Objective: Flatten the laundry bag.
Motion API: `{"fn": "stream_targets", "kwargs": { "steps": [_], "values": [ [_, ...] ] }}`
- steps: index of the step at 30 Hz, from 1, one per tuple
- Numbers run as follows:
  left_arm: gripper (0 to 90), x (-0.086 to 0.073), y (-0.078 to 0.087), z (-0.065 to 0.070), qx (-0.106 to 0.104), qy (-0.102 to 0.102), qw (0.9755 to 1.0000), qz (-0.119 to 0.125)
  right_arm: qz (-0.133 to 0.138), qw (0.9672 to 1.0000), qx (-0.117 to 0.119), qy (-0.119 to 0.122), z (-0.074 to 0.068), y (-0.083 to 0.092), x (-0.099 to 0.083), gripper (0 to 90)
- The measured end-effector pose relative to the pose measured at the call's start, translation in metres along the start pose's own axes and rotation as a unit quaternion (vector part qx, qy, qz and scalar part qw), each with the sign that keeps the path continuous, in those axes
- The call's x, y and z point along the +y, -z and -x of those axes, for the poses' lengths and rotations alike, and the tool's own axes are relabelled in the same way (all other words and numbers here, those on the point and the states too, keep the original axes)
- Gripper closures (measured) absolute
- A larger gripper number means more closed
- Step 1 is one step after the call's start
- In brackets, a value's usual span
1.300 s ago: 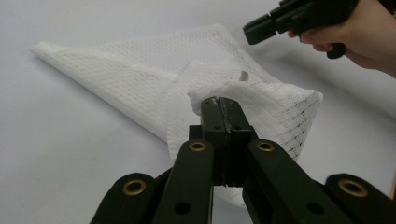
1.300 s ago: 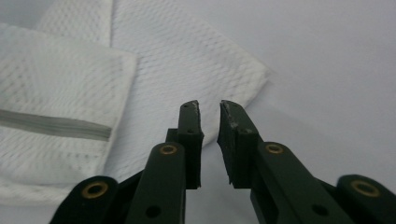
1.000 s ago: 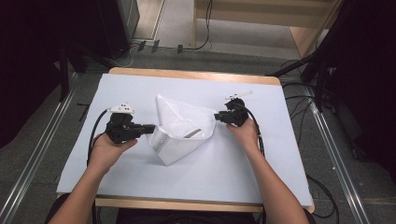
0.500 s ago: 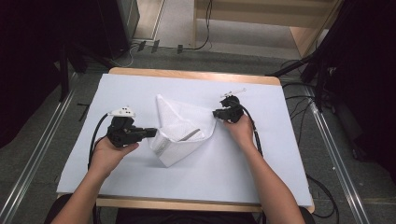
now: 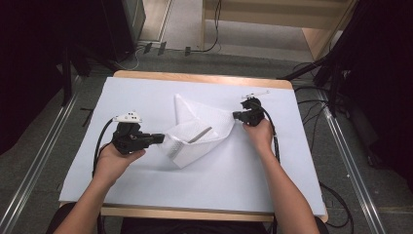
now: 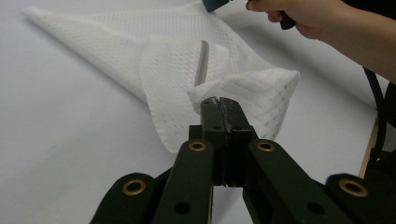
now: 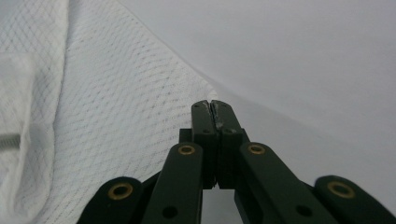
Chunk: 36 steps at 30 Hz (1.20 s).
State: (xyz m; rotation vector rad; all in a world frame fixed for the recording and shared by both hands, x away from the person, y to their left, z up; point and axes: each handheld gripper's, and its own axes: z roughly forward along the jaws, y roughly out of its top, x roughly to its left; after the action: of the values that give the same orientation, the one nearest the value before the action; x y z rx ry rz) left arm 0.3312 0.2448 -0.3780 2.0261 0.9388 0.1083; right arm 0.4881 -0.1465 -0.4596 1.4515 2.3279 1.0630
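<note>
A white mesh cloth lies crumpled and partly folded mid-table, with a grey strip on it. My left gripper is shut on the cloth's left corner, which bunches over its tips in the left gripper view. My right gripper is at the cloth's right corner. Its jaws have just been closing, and they now stand shut with the edge of the cloth pinched between them. The hand with the right gripper shows beyond the cloth in the left gripper view.
The table is covered by a white sheet, with a wooden edge at the back. Black cables hang off the right side. Metal rails run along the floor on both sides.
The right gripper has shifted slightly toward the cloth's right corner and its jaws have closed on it. The left gripper has kept still, holding its corner.
</note>
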Motion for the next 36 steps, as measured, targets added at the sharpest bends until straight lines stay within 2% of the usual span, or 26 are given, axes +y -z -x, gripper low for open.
{"fn": "stream_targets", "kwargs": {
  "steps": [6, 9, 11, 14, 16, 20, 22, 26, 30, 36],
  "values": [
    [90.0, -0.001, -0.001, 0.002, -0.001, -0.001, 1.0000, -0.007, 0.005, 0.9995, -0.018, -0.025, 0.019, 0.011, -0.005, 90.0],
    [90.0, -0.007, -0.001, 0.003, -0.007, 0.002, 0.9999, -0.015, 0.002, 0.9994, -0.027, -0.024, 0.024, 0.014, -0.008, 90.0],
    [90.0, -0.011, -0.002, 0.003, -0.012, 0.007, 0.9997, -0.022, 0.000, 0.9994, -0.024, -0.025, 0.024, 0.015, -0.011, 90.0],
    [89.6, -0.016, -0.001, 0.001, -0.019, 0.011, 0.9994, -0.028, -0.001, 0.9994, -0.022, -0.028, 0.023, 0.015, -0.012, 84.3],
    [85.9, -0.017, 0.000, 0.001, -0.021, 0.011, 0.9994, -0.027, 0.006, 0.9993, -0.022, -0.029, 0.022, 0.018, -0.011, 77.8],
    [76.6, -0.017, 0.003, 0.000, -0.026, 0.009, 0.9994, -0.019, 0.019, 0.9994, -0.020, -0.020, 0.016, 0.026, -0.008, 75.2],
    [74.3, -0.016, 0.006, 0.000, -0.026, 0.008, 0.9995, -0.017, 0.024, 0.9995, -0.015, -0.017, 0.011, 0.030, -0.006, 75.9],
    [66.5, -0.011, 0.016, -0.001, -0.025, 0.007, 0.9997, 0.003, 0.028, 0.9996, -0.002, -0.008, 0.002, 0.034, -0.004, 79.5],
    [65.2, -0.004, 0.022, -0.008, -0.019, 0.014, 0.9996, 0.015, 0.027, 0.9994, 0.018, 0.005, -0.009, 0.036, -0.004, 84.3],
    [65.4, 0.005, 0.019, -0.025, -0.003, 0.032, 0.9994, 0.011, 0.011, 0.9984, 0.049, 0.028, -0.031, 0.029, -0.005, 88.5]
  ]
}}
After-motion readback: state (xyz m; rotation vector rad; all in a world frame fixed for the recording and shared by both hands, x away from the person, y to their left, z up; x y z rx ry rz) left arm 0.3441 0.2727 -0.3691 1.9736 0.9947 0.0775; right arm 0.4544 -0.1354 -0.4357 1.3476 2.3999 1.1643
